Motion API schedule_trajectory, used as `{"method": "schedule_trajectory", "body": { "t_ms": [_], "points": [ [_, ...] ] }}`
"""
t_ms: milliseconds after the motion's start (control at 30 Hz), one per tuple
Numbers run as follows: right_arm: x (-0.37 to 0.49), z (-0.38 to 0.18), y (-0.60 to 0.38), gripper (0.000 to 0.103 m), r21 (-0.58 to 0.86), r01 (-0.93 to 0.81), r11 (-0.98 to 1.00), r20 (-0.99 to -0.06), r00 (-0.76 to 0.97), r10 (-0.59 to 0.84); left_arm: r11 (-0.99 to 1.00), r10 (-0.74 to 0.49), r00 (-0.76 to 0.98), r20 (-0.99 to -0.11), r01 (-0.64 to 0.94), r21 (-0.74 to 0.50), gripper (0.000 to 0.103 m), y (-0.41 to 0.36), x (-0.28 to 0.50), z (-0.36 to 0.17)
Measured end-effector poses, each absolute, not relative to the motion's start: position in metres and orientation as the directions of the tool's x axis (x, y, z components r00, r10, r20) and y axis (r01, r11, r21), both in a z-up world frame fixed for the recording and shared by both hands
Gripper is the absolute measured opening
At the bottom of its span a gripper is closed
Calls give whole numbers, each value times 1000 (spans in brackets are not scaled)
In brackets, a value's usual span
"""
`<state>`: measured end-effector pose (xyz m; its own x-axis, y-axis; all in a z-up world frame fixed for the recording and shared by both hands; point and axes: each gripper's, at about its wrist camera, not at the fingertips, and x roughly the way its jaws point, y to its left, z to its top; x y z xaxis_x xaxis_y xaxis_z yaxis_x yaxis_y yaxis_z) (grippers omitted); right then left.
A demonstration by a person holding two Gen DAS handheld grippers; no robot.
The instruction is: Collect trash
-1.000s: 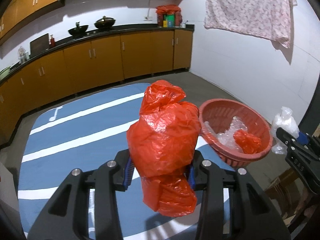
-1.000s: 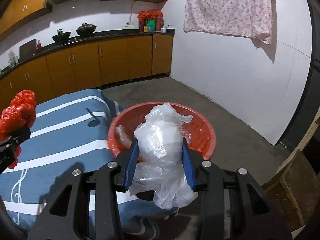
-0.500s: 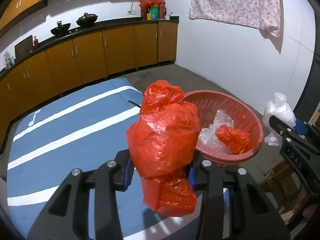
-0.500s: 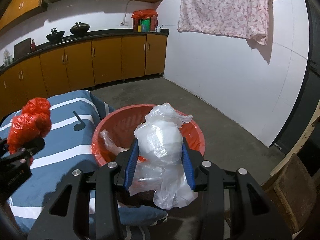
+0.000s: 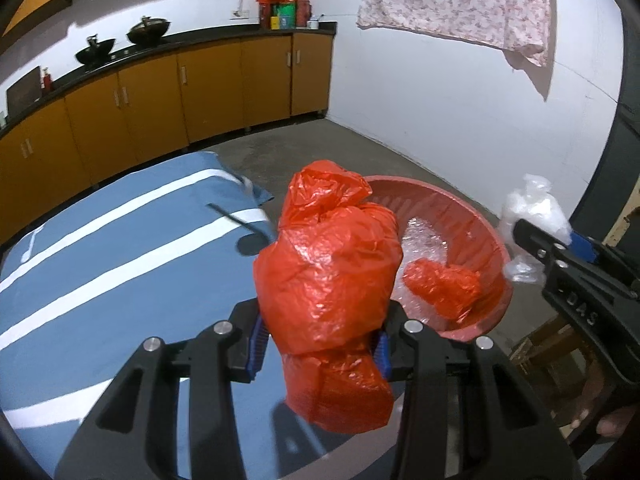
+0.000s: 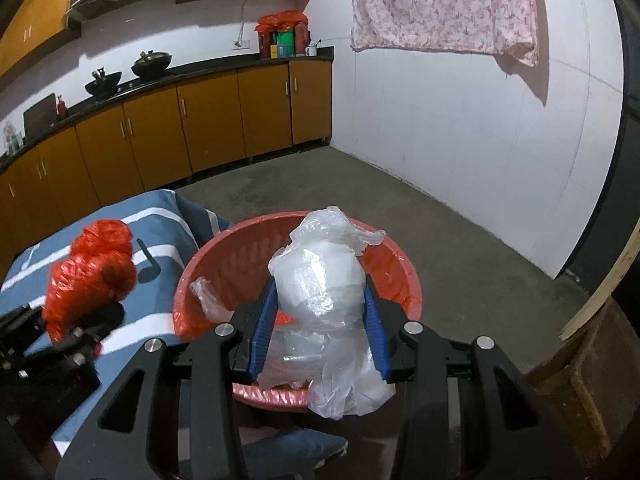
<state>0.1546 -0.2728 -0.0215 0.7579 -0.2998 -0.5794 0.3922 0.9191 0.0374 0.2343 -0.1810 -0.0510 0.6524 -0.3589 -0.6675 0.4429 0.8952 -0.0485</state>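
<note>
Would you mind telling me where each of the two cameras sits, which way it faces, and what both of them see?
Left wrist: sits behind the left gripper, looking forward and down over its crumpled red plastic bag toward the red plastic basket; the right gripper shows at right.
Right wrist: sits behind the right gripper, looking down past its clear plastic bag into the basket; the left gripper shows at left.
Shared: basket, blue striped cloth, orange cabinets.

The crumpled bag [image 5: 328, 272] is bright orange-red, the other bag [image 6: 320, 292] clear and whitish, the basket [image 6: 396, 264] salmon red. The cloth [image 5: 100, 256] is blue with white stripes, the cabinets [image 6: 208, 120] mustard-orange under a black counter [image 6: 224, 66], and the hanging sheet [image 6: 444, 4] pale pink and flowered.
</note>
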Motion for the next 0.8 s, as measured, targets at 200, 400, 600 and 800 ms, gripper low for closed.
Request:
{"method": "schedule_trajectory", "body": {
  "t_ms": [200,400,600,800],
  "points": [
    [174,-13,-293,42,107,390,914,-572,777,-264,862,-408,625,-665,503,-57,42,-214,251,-56],
    [188,-1,-310,52,175,365,915,-545,809,-218,839,-439,588,-680,540,-75,53,-241,272,-65],
    [181,-4,-317,67,187,381,905,-540,810,-229,849,-428,584,-690,522,-85,68,-239,281,-75],
    [157,-4,-301,92,109,420,901,-514,800,-311,873,-385,617,-686,486,-53,79,-214,272,-75]
  ]
}}
